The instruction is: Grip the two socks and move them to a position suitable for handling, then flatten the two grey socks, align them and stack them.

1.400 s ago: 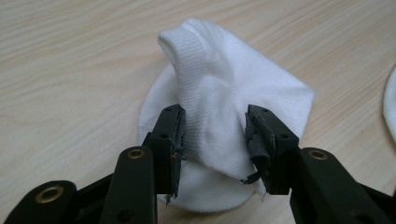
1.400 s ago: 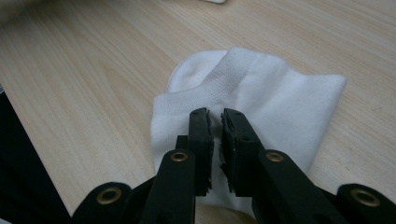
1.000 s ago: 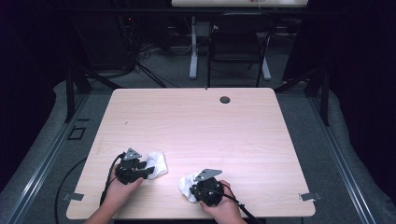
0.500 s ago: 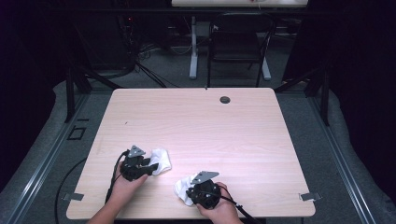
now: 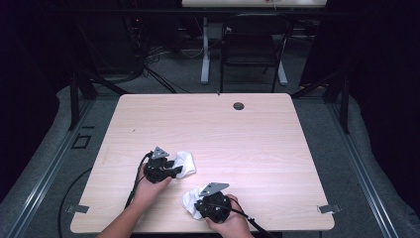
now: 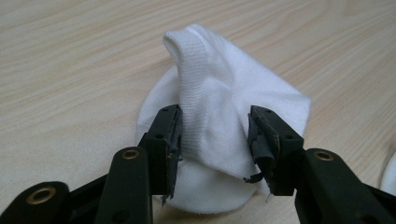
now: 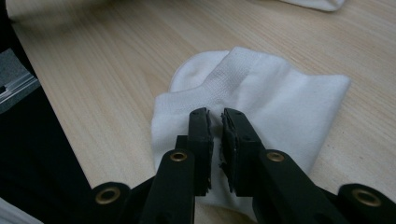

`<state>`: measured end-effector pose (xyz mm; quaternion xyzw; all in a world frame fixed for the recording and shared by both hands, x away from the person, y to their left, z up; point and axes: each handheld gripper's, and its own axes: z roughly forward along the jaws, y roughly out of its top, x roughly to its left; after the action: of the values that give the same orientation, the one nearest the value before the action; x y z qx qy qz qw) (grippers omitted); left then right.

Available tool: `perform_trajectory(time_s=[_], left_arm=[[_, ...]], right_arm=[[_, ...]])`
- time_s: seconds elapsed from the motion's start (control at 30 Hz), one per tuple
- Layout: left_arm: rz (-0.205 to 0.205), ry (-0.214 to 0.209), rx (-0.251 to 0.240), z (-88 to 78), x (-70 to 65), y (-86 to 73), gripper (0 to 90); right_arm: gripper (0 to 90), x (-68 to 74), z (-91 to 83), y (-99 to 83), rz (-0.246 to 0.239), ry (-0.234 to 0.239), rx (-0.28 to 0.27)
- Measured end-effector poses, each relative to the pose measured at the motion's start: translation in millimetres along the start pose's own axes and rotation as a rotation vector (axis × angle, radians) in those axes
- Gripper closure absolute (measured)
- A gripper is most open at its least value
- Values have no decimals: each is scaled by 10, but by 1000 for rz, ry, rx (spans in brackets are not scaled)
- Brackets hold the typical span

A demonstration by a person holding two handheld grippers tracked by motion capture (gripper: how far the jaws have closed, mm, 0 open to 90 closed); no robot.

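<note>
Near table front: left gripper spread, just opening around sock, cuff tented between jaws, apparently for release. Right gripper pinched on second sock, pinning it flat.

left sock: plain white, showing a ribbed knit band along its raised fold
right sock: plain white, showing a finely ribbed cuff strip
left gripper: wearing matte black, with brass-coloured rivets
right gripper: wearing matte black, brass-coloured rivets too
plates on top: showing grey
table: showing pale wood with fine straight grain
grommet: sitting dark at 12 o'clock on the table
floor: showing grey
cables: trailing black
</note>
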<state>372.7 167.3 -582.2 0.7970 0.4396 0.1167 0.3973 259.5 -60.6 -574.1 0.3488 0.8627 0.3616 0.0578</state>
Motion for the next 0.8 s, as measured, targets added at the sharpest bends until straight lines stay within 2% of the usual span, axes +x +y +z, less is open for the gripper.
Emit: perform_trajectory(time_s=[0.03,0.07,0.17,0.27,0.3,0.33,0.37,0.4,0.5,0.53,0.57,0.6,0.63,0.8], left_arm=[[-7,7,-6,-7,-1,1,484],[12,43,-21,-53,-4,9,471],[-9,23,-55,-189,-25,32,466],[-14,21,-51,-273,-57,25,467],[1,12,-48,-377,-116,-17,472],[1,12,-48,-377,-116,-17,473],[13,-7,-38,-449,-161,-55,476],[13,-7,-38,-449,-161,-55,479],[2,-48,-31,-555,-256,-127,486],[2,-48,-31,-555,-256,-127,493],[11,-65,-21,-582,-299,-156,501],[11,-65,-21,-582,-299,-156,506],[16,-78,-16,-605,-333,-192,520],[16,-103,-9,-616,-379,-243,558]], right_arm=[[805,-1,-6,6,-1,-2,-6],[794,-3,-21,12,2,-3,-16],[756,-24,-89,39,21,0,-60],[726,-47,-131,56,35,-3,-84],[712,-47,-148,62,38,-4,-85],[712,-47,-148,62,38,-4,-85],[691,-34,-158,68,33,-5,-91],[691,-34,-158,68,33,-5,-91],[674,13,-156,81,37,-4,-83],[674,13,-156,81,37,-4,-83],[667,65,-134,88,4,-21,-75],[667,65,-134,88,4,-21,-75],[659,101,-125,99,-18,-32,-66],[643,136,-92,104,-15,-9,-76]])
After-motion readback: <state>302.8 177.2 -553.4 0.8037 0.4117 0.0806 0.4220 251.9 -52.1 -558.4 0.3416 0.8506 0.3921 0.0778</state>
